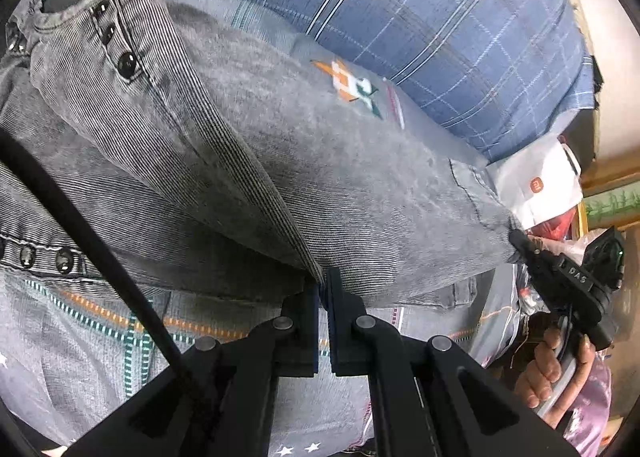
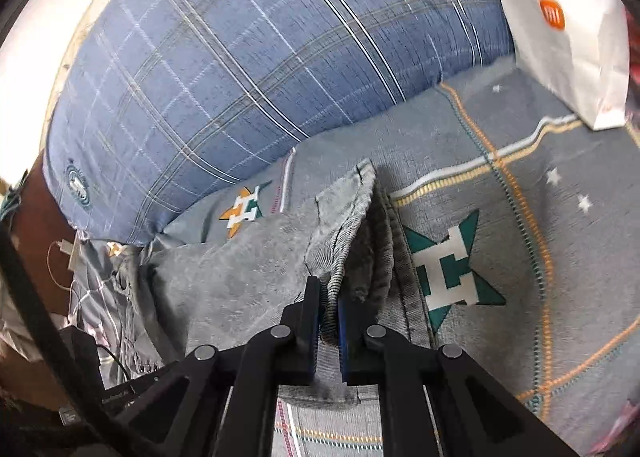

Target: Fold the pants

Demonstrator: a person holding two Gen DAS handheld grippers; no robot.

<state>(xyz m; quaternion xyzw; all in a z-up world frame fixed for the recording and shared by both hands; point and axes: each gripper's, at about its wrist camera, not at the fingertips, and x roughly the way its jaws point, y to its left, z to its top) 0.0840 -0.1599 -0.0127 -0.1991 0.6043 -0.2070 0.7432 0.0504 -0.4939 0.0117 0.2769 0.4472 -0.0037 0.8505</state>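
Observation:
Grey corduroy-like pants point(image 1: 248, 161) with dark snap buttons hang stretched between both grippers above a grey patterned bedspread point(image 1: 80, 337). My left gripper point(image 1: 323, 281) is shut on a side seam of the pants. In the left wrist view my right gripper point(image 1: 520, 239) pinches the cuff end of the leg at the right, held by a person's hand point(image 1: 556, 369). In the right wrist view my right gripper point(image 2: 329, 293) is shut on a bunched fold of the pants point(image 2: 248, 269), which drape leftward over the bedspread point(image 2: 540, 197).
A big blue plaid pillow point(image 2: 240, 77) lies at the back of the bed. A white paper bag point(image 2: 568, 25) with an orange logo stands at the back right. Cables and a dark device point(image 2: 80, 349) sit at the bed's left edge.

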